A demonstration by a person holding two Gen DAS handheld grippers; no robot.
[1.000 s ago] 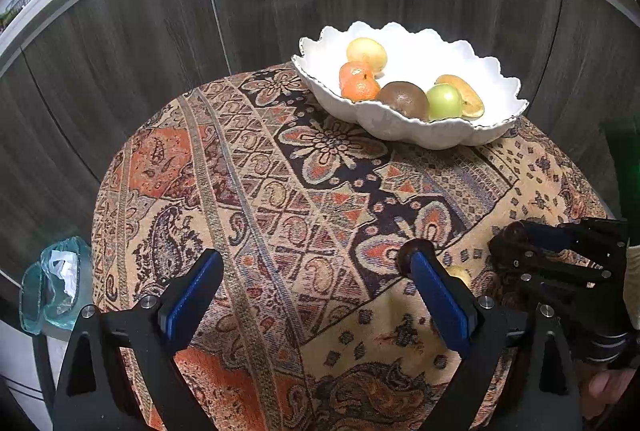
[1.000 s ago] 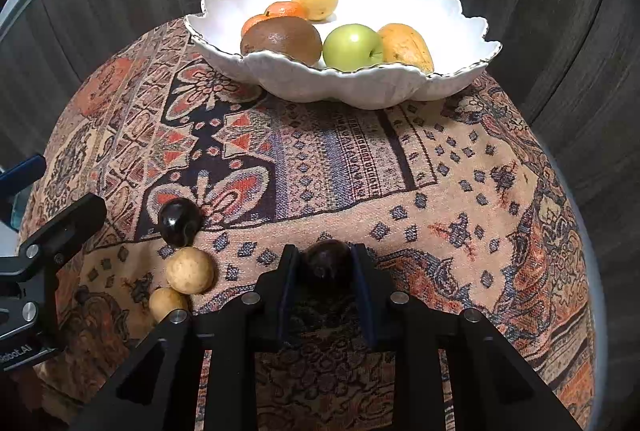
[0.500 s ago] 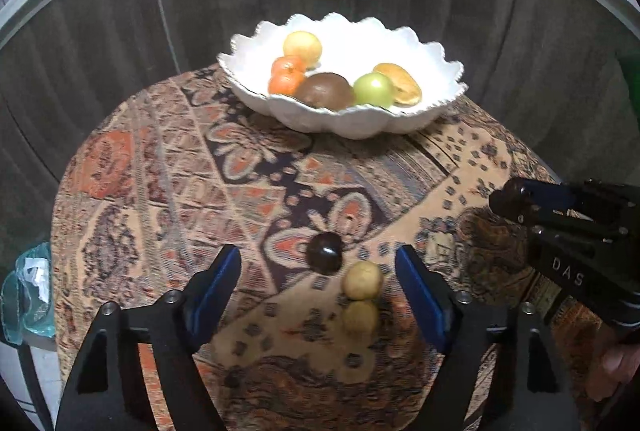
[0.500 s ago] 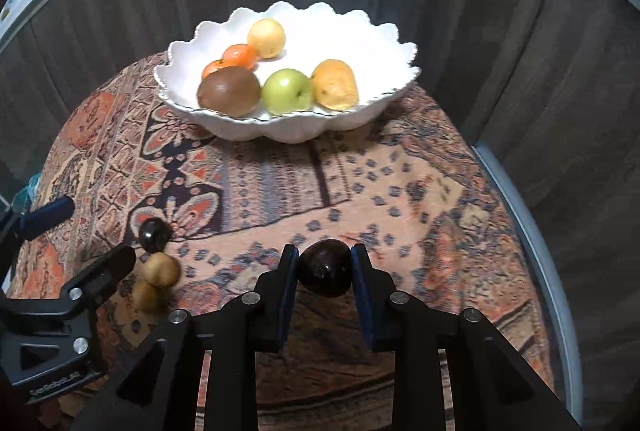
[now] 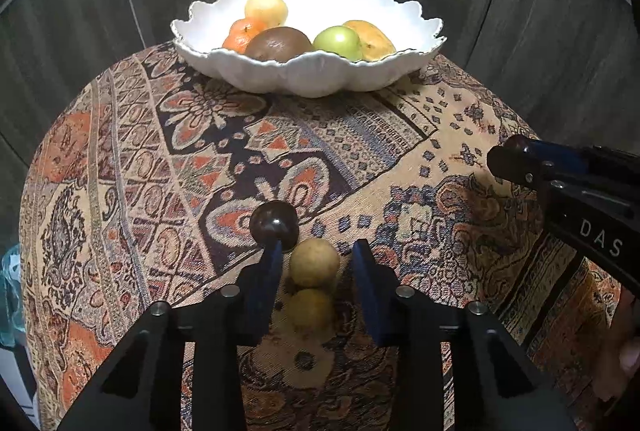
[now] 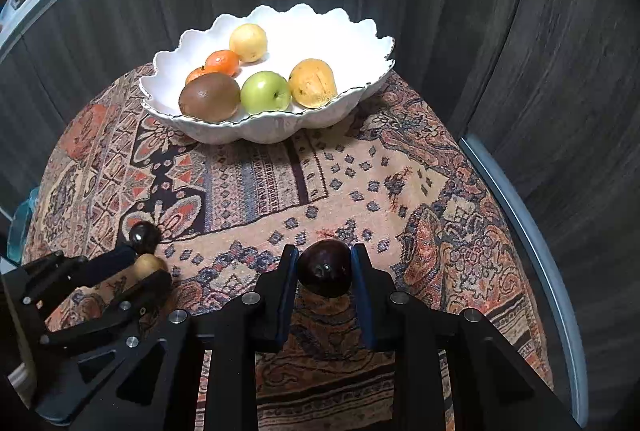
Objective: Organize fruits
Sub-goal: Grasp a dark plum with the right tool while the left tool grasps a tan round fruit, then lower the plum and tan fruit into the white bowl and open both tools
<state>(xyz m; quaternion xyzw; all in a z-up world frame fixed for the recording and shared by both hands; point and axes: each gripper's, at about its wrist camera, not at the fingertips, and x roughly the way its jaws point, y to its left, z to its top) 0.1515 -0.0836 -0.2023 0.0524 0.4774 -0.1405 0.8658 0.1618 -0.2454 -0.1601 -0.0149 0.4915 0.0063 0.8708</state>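
Black frames (image 5: 400, 371), blue-padded jaws, silver screws, white "DAS" lettering (image 5: 600, 237).

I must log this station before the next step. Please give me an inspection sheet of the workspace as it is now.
Surface: round table under a patterned cloth.
Job's things: white bowl with six fruits; a dark fruit and two yellow fruits on the cloth.
Clutter: nothing seen.
Grippers: left gripper open, fingers either side of the yellow fruits; right gripper shut on a dark plum.
Cables: nothing seen.
Surroundings: dark wood panels behind; a clear bluish object at the left edge.
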